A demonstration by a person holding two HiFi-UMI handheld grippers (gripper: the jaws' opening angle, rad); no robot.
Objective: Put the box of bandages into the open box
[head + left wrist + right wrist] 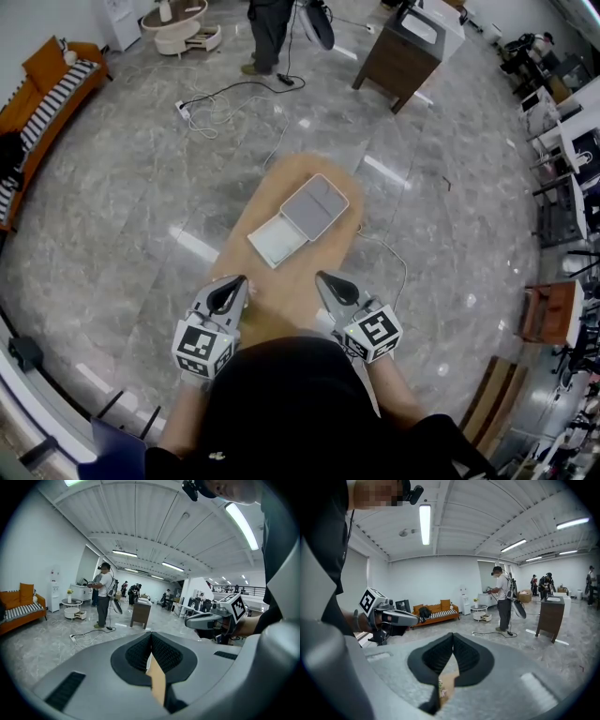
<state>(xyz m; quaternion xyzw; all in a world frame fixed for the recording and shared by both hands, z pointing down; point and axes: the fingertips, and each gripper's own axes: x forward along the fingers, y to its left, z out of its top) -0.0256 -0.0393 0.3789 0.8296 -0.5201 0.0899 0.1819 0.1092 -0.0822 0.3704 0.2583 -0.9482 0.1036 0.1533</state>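
Left gripper view: the left claw (pixel 151 637) is being held clenched, its ribbed black pads (pixel 166 654) being pressed together with nothing between them, framed by smooth grey shells. The right claw (pixel 453 637) is likewise being held clenched and empty. Both are being held by the near end of the oval, pale wooden desk (pixel 309 173). The open box (pixel 316 208), a rounded grey rectangle with a white tray, is lying at the desk's middle, well apart from both. The box of bandages cannot be made out with certainty. Glossy grey marble floor (pixel 122 216) is surrounding the desk.
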